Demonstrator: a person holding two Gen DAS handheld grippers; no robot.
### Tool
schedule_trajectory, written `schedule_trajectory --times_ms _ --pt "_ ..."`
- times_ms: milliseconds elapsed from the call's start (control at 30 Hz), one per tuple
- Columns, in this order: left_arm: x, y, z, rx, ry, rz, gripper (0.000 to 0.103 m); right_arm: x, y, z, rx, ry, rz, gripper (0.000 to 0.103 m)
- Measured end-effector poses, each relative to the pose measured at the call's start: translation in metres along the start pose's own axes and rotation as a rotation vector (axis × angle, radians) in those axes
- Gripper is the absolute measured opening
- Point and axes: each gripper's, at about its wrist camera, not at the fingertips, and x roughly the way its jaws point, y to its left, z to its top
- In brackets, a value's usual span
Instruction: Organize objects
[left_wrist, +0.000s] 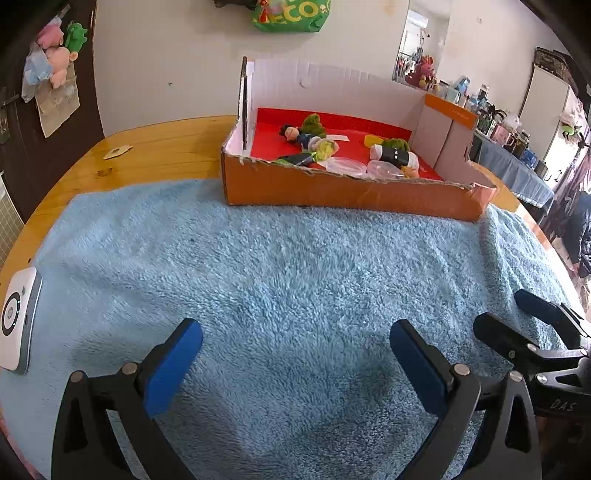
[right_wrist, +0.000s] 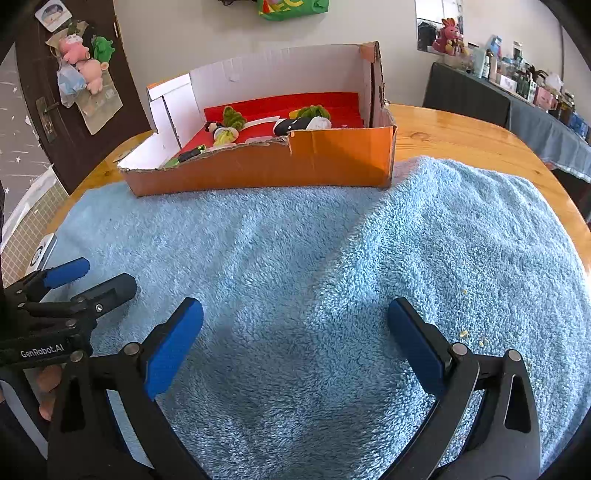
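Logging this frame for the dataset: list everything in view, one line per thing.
cardboard box: one, orange outside, red floor, white inner walls; far edge of the towel.
small toys: several, green, black, white and yellow; lying inside the box; exact count unclear.
towel: one, light blue; spread over the table.
table: one, varnished wood, round edge.
small device: one, white with a round ring; left edge of the table.
plush toys: a few, pink and green; hanging on the dark door.
bag: one, green; on the wall above the box.
side counter: one, dark cloth, cluttered; far right.
left claw: one, black, blue pads; open, empty.
right claw: one, black, blue pads; open, empty.
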Motion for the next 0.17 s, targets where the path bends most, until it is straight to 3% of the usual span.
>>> schedule_trajectory --times_ms 167 --pt "-0.0007 0.0011 0.0005 -0.006 -0.003 -0.009 0.103 -0.0001 -0.0003 -0.0009 0.002 -0.001 0.004 0.103"
